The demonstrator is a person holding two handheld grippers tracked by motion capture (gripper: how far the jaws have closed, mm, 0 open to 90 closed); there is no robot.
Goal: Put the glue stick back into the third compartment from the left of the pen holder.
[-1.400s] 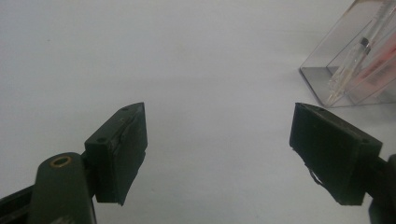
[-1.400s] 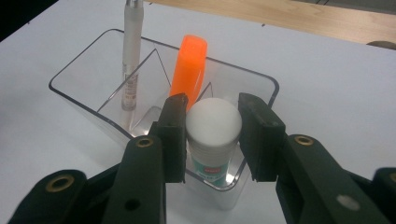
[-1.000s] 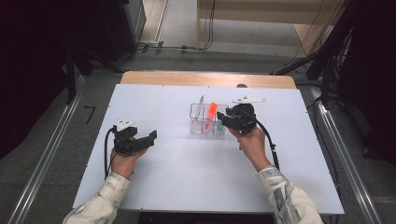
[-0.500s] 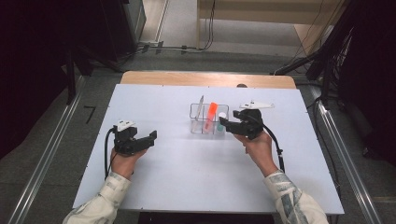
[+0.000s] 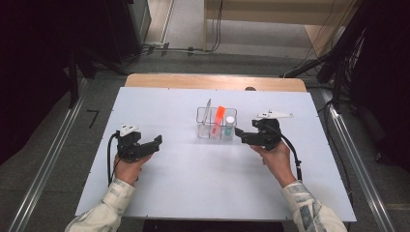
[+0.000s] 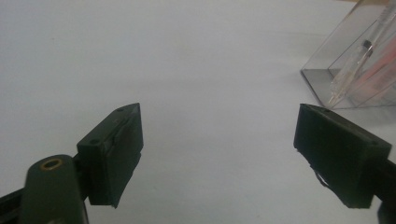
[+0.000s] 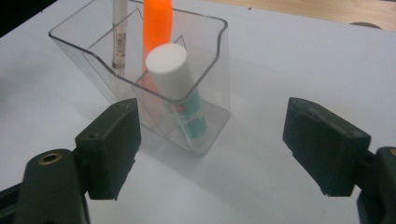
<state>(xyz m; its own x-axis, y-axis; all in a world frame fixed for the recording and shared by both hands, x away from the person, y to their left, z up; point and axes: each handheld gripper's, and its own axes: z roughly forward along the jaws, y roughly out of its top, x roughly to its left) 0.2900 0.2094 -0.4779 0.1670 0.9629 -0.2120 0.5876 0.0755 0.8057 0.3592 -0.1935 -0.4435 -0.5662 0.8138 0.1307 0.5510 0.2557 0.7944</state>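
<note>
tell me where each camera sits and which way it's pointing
High view: above the person's side, looking forward and down on the table; both forearms, left gripper and right gripper show.
Left gripper view: on that gripper, looking low across the table between its open jaws.
Right gripper view: on that gripper, facing the clear holder past its open jaws.
All three share the holder with its pen; the glue stick shows in two.

Even bright light on the white table (image 5: 193,183), dark surroundings, soft shadows (gripper views slightly blurred up close)
</note>
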